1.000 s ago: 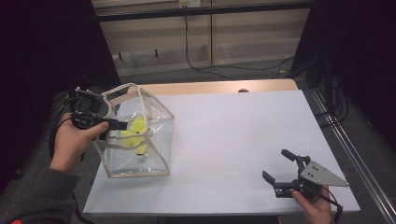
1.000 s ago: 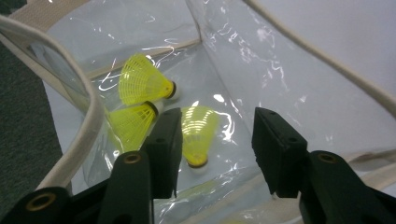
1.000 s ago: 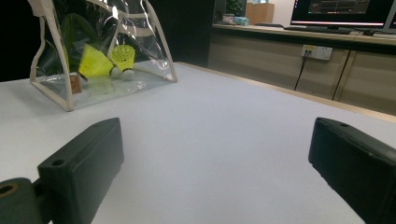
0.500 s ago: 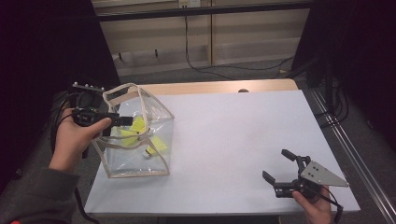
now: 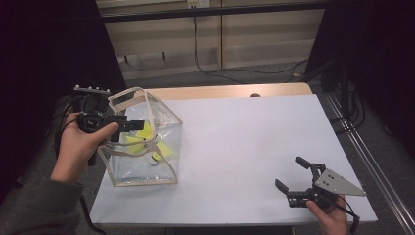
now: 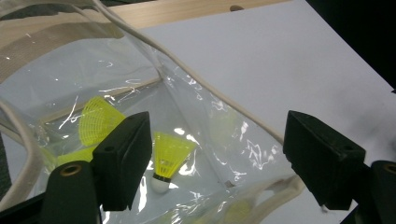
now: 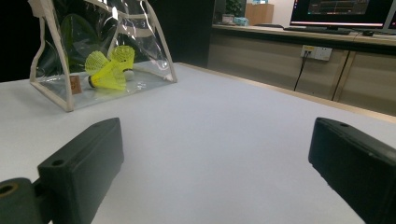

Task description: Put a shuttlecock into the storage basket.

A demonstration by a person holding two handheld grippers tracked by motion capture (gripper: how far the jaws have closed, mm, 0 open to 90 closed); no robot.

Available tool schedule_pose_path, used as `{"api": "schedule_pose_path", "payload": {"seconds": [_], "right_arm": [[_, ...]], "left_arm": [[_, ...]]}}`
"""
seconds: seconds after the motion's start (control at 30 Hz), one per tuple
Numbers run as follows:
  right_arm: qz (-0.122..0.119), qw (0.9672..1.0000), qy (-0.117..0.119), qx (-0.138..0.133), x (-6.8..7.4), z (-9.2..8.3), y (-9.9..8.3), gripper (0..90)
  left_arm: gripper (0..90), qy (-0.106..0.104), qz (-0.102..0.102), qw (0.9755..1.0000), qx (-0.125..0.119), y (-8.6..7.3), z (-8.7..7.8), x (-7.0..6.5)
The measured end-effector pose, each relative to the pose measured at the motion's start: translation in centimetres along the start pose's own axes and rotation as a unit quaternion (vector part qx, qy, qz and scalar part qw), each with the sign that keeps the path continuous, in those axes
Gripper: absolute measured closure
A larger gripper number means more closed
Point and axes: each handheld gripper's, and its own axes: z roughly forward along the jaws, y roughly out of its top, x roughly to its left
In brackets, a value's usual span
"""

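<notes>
Your left gripper (image 5: 128, 128) hangs at the open mouth of the clear plastic pouch (image 5: 166, 147), and its jaws have just been opening. In the left gripper view nothing is pressed between the two black pads: they stand apart, one on each side of the pouch's cream-trimmed rim (image 6: 205, 86), so the gripper is released. Just below and beyond the left pad you see a yellow shuttlecock (image 6: 167, 158) standing on its white cork on the pouch floor, and a second yellow shuttlecock (image 6: 95, 122) lies a little behind that pad. I judge that the jaws are spread above the mouth so that a shuttlecock can fall straight in and stay inside the walls.

The pouch stands upright on the white table cover (image 5: 244, 147), directly under your left gripper and well apart from your right one. Its stiff trim holds the mouth open toward your hand, which makes the drop easy.

Your right gripper (image 5: 292, 177) rests low over the cover at the near right corner, jaws wide apart and holding nothing. From its own view the pouch (image 7: 100, 51) is far ahead and to the left of its jaws. It seems parked there to keep out of the way of the left hand.
</notes>
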Motion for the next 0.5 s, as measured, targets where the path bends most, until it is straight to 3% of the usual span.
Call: {"api": "schedule_pose_path", "payload": {"seconds": [0.5], "right_arm": [[-0.001, 1.0000, 0.000, 0.000, 0.0, 0.0, 0.0, 3.1]], "left_arm": [[19.3, -0.031, 0.014, 0.9993, -0.011, -0.1, 0.9, -1.8]]}}
